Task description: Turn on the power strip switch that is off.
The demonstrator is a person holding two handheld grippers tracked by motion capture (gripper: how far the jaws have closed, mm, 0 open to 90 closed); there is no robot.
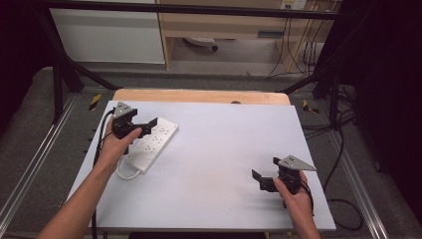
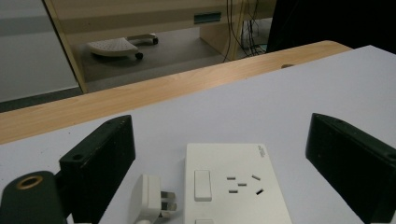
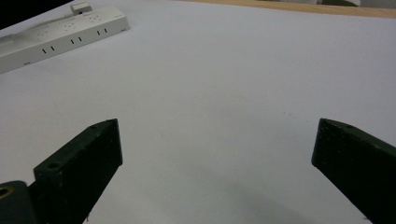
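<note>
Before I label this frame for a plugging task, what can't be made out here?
- Power strip, high view: the left gripper covers part of it.
- Plug, left gripper view: the bottom edge cuts it off; its cable end is unseen.
- Strip's far end, right gripper view: cut by the left edge.

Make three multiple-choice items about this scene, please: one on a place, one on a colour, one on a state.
1. Where is the power strip?
A. under the left gripper
B. beside the right gripper
C. on the floor

2. What colour is the plug?
A. black
B. white
C. red

3. How stand the right gripper's jaws?
A. shut
B. shut on the plug
C. open

Answers: 1 A, the high view shows the left gripper over the strip's far end. 2 B, the left gripper view shows it white beside the strip. 3 C, the right gripper view shows bare table between the jaws.
</note>
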